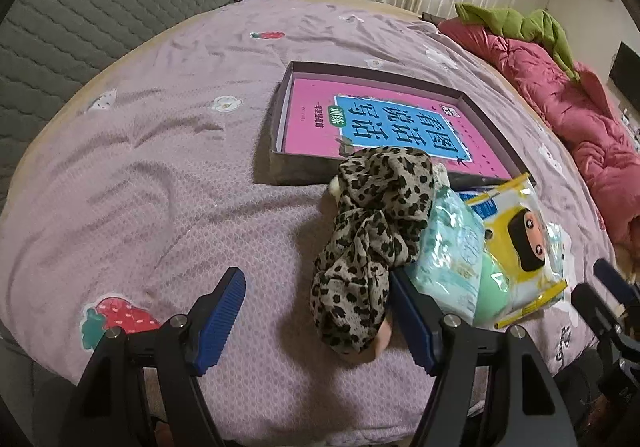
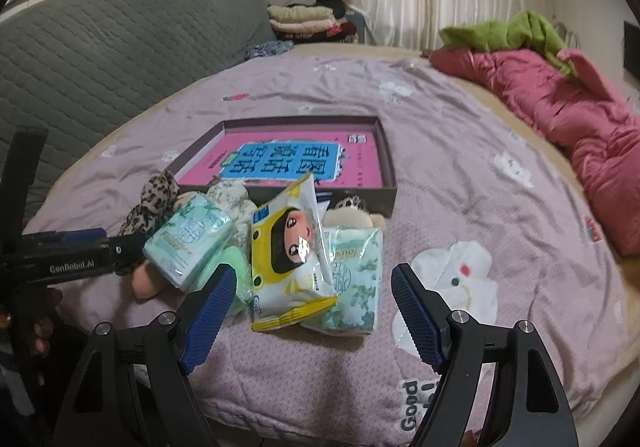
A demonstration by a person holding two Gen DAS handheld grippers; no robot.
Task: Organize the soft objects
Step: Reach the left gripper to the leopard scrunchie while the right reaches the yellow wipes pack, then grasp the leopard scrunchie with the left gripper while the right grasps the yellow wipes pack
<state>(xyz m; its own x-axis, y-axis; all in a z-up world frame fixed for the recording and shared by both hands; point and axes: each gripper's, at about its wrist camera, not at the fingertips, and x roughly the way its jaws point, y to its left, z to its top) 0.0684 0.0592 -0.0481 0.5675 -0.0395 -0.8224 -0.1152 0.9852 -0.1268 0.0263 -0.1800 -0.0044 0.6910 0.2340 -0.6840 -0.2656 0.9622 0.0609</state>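
A leopard-print soft toy lies on the bed in front of a shallow dark box that holds a pink book. My left gripper is open, its right finger touching the toy's lower end. In the right wrist view a yellow wipes pack with a cartoon face lies over two pale green tissue packs and a green soft item. My right gripper is open, with the yellow pack's near end between its fingers.
A mauve quilt covers the bed. A red duvet with a green cloth lies along the right side. Folded clothes are stacked at the far end by a grey padded headboard. A hand holds the left tool.
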